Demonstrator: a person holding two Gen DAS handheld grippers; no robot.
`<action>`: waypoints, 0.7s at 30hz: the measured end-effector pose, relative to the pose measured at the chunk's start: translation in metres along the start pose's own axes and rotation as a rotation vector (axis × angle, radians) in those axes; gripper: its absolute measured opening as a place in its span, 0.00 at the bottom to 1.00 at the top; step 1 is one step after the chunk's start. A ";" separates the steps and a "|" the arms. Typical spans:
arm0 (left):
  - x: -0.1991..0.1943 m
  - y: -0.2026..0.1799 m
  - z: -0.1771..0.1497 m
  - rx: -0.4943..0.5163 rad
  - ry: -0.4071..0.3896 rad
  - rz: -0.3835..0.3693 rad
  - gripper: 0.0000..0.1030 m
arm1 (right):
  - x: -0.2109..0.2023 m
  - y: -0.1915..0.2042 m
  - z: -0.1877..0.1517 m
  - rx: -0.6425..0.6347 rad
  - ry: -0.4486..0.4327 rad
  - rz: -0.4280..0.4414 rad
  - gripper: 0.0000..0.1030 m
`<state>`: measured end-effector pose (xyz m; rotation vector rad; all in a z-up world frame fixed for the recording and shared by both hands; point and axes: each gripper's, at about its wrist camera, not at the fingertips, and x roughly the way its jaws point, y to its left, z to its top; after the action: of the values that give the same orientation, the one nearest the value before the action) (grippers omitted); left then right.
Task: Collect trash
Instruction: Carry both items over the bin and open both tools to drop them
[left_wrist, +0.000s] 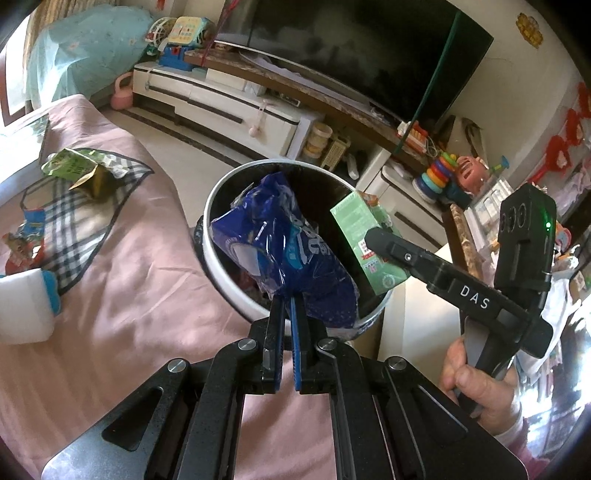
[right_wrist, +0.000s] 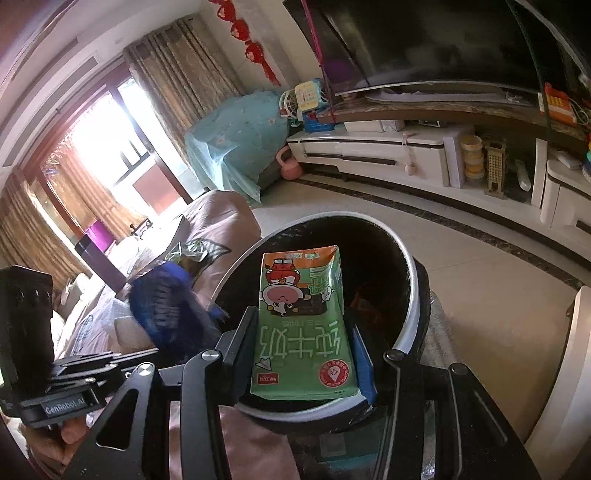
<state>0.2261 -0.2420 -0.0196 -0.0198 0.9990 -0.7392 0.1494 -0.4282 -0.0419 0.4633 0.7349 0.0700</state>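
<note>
My left gripper (left_wrist: 286, 295) is shut on a crumpled blue plastic bag (left_wrist: 280, 236) and holds it over the open black trash bin with a white rim (left_wrist: 210, 236). My right gripper (right_wrist: 303, 332) is shut on a green milk carton (right_wrist: 303, 325) and holds it over the same bin (right_wrist: 413, 295). The carton (left_wrist: 364, 240) and right gripper also show in the left wrist view, at the bin's right rim. The blue bag (right_wrist: 166, 299) shows in the right wrist view at the left of the bin.
On the pink sofa cover (left_wrist: 129, 295) lie a green crumpled carton (left_wrist: 77, 173) on a plaid cloth (left_wrist: 81, 218), a red and blue wrapper (left_wrist: 26, 243) and a white box (left_wrist: 26, 306). A TV cabinet (right_wrist: 369, 155) stands behind the bin.
</note>
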 end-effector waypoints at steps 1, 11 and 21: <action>0.002 0.000 0.001 0.000 0.001 0.002 0.03 | 0.002 -0.001 0.002 -0.001 0.001 -0.002 0.46; 0.017 0.003 0.009 -0.021 0.025 0.008 0.03 | 0.016 -0.006 0.007 -0.007 0.029 -0.008 0.46; -0.001 0.019 0.001 -0.093 0.000 0.026 0.41 | 0.015 -0.013 0.011 0.031 0.023 0.006 0.70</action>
<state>0.2375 -0.2272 -0.0252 -0.0878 1.0316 -0.6685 0.1668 -0.4403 -0.0498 0.4944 0.7581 0.0699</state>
